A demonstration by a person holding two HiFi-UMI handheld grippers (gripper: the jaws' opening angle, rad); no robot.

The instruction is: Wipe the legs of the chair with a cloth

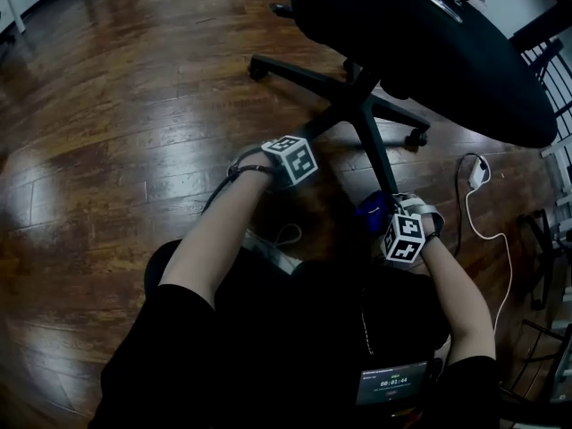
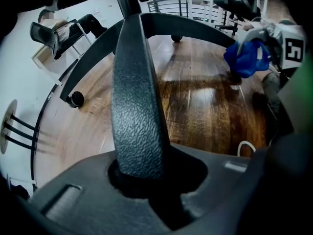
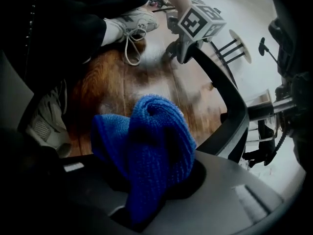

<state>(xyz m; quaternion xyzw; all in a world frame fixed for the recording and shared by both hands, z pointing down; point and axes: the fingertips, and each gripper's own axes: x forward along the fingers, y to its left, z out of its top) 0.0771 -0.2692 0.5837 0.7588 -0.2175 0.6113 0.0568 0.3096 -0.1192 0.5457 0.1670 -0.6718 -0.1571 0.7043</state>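
My left gripper (image 2: 142,173): clamped on chair leg (image 2: 134,97). My right gripper (image 3: 151,199): pinching bunched cloth (image 3: 151,141); wiping drag could tug it loose.

Head view looks down; close tool views probably share chair legs (image 1: 308,76).

Small screen (image 1: 393,384) at the person's chest, white timer digits reading 00:01:44, a tiny line above them too small to read, near marker cube (image 1: 404,238) just above the screen, far marker cube (image 1: 290,159) up and left of it, both with black-and-white square patterns, no letters.
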